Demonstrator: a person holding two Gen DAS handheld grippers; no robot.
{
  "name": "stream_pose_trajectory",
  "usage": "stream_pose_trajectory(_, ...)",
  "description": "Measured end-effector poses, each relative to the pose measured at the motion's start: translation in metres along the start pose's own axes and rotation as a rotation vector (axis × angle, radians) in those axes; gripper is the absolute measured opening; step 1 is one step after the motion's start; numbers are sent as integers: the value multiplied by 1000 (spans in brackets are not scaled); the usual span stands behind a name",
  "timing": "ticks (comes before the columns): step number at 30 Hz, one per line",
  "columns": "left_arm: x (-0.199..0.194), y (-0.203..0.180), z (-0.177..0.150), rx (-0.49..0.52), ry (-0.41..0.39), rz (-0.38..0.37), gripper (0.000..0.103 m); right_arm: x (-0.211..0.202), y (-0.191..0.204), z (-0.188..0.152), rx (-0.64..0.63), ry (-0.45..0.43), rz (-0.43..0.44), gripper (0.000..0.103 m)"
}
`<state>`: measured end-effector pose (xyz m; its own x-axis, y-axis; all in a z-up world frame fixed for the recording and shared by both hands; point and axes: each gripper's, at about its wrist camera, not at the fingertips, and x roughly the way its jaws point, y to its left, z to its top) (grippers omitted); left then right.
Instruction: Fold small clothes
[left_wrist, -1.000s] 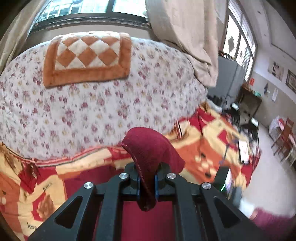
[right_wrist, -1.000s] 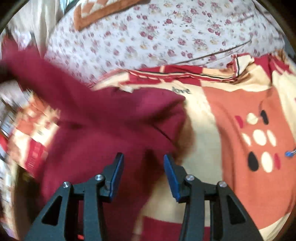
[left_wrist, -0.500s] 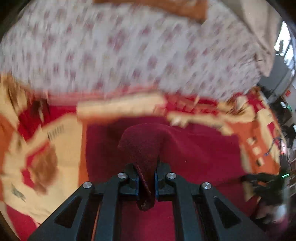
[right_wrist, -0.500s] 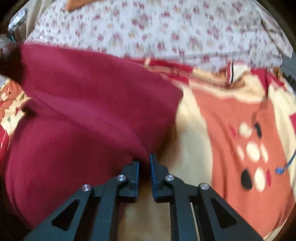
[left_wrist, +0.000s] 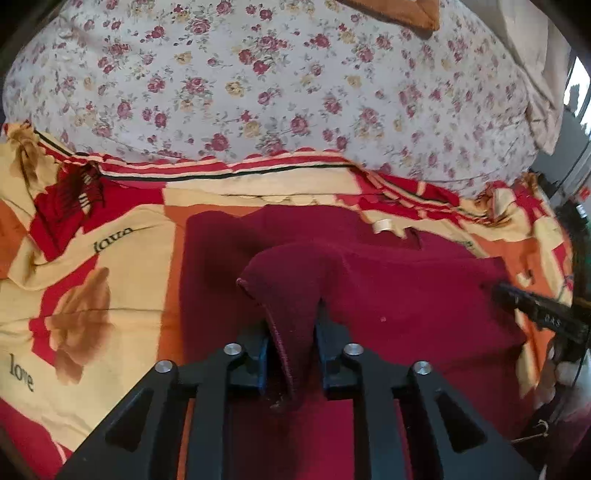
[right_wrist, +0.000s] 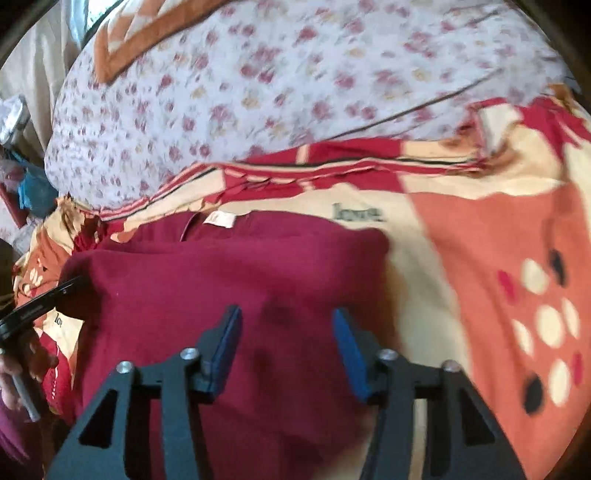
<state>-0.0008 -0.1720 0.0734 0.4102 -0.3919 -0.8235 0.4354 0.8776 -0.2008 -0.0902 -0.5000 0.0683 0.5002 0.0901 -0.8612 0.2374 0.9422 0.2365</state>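
Flowery bedding (left_wrist: 258, 85) lies at 12 o'clock, past a red and yellow blanket (left_wrist: 92, 280) on the bed. On the blanket lies a dark red shirt (right_wrist: 229, 280). One claw, the left claw (left_wrist: 291, 343), pinches a raised fold of it. Over the shirt, the right claw (right_wrist: 286, 347) is spread wide and holds nothing.

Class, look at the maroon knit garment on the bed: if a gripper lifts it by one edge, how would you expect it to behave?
The maroon garment is probably floppy: the edge pinched in the left gripper bends over in a soft hump. It likely won't slide easily, since it lies flat against the patterned blanket. It looks light for its size, as one small pinch holds the fold up.
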Motion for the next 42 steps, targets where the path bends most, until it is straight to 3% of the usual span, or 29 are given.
stream_pose_trajectory(3, 11, 8, -3, -18, 20, 21, 9, 20, 2, 5, -27, -19, -90, 29)
stream_pose_trajectory(5, 18, 15, -5, -45, 37, 13, 11, 34, -15, 11, 25, -26, -134, 22)
stream_pose_trajectory(8, 18, 26, -8, -107, 40, -9, 11, 39, -35, 13, 118, -33, -71, 23)
stream_pose_trajectory(12, 0, 31, -8, -143, -14, 5, 12, 25, -25, 9, 73, -23, -87, 24)
stream_pose_trajectory(19, -21, 8, 1, -37, -98, 91, 13, -13, -4, -16, -3, -28, -53, 32)
stream_pose_trajectory(28, 7, -5, -5, -9, -55, 141, 13, -8, -2, -47, -59, -5, -106, 35)
stream_pose_trajectory(34, 23, 2, -7, -15, -28, 171, 13, -16, -2, -31, -27, -8, -46, 37)
stream_pose_trajectory(42, 30, 2, -6, -4, -18, 184, 13, 21, -12, 2, 12, -9, -119, 38)
